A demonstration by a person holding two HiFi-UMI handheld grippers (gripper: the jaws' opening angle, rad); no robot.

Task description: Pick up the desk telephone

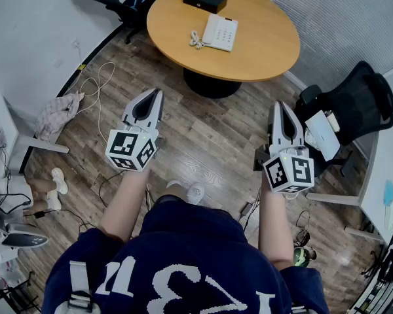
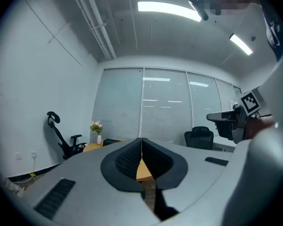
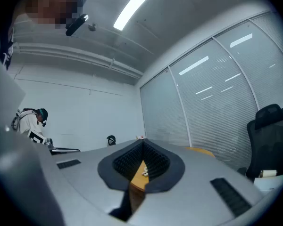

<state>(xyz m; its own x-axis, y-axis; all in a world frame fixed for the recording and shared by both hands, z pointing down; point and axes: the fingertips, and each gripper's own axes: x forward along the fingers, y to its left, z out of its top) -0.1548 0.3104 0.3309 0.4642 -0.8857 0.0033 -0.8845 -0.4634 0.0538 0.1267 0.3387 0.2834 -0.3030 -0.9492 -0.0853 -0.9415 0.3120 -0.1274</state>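
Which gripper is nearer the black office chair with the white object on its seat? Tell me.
Right. The right gripper sits just beside the black office chair, at its left in the head view; the left gripper is farther left, across the wooden floor.

My left gripper (image 2: 141,142), seen along its own grey body: the two jaws stand closed against each other with nothing between them. Their ribbed black pads (image 2: 126,160) meet in a seam, below which a sliver of the orange table (image 2: 142,170) shows. Background, left to right: a black chair with a headrest (image 2: 61,138) against the white wall, a white vase of flowers (image 2: 97,132) at the table's left edge, a glass wall with blinds (image 2: 165,109), and a second black chair (image 2: 199,137); overhead, ceiling light strips (image 2: 169,9) are lit.
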